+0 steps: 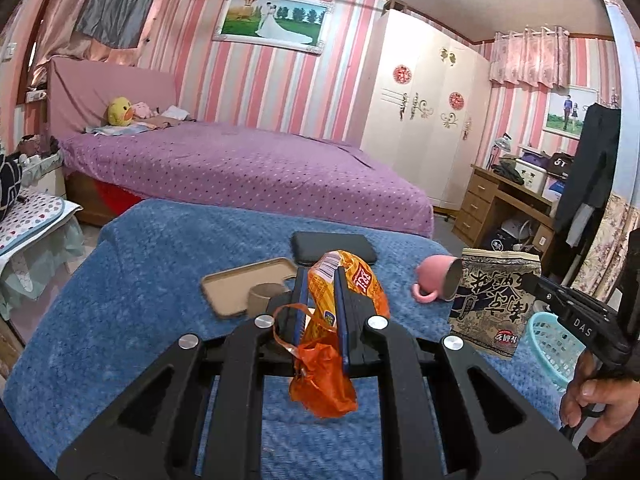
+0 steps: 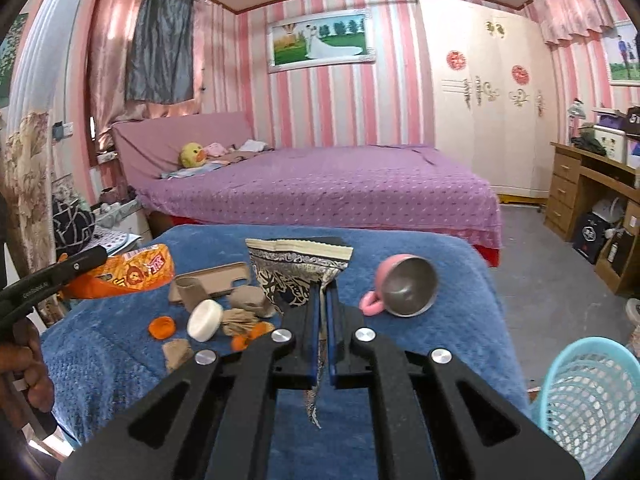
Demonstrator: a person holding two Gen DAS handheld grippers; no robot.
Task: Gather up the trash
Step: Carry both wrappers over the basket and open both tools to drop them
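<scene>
While the left wrist view shows the left gripper [image 1: 322,312] clamped on an orange snack wrapper [image 1: 340,320], lifted over the blue blanket [image 1: 160,248], it reads as light, crinkly and slippery film, best pinched mid-body where it bunches; the aqua basket [image 1: 554,348] sits off the blanket's right edge, past the pink cup [image 1: 434,280]. From the right wrist view, the right gripper [image 2: 323,312] is closed on a limp patterned foil bag [image 2: 296,264] by its lower corner, also floppy; open floor right gives room toward the basket.
</scene>
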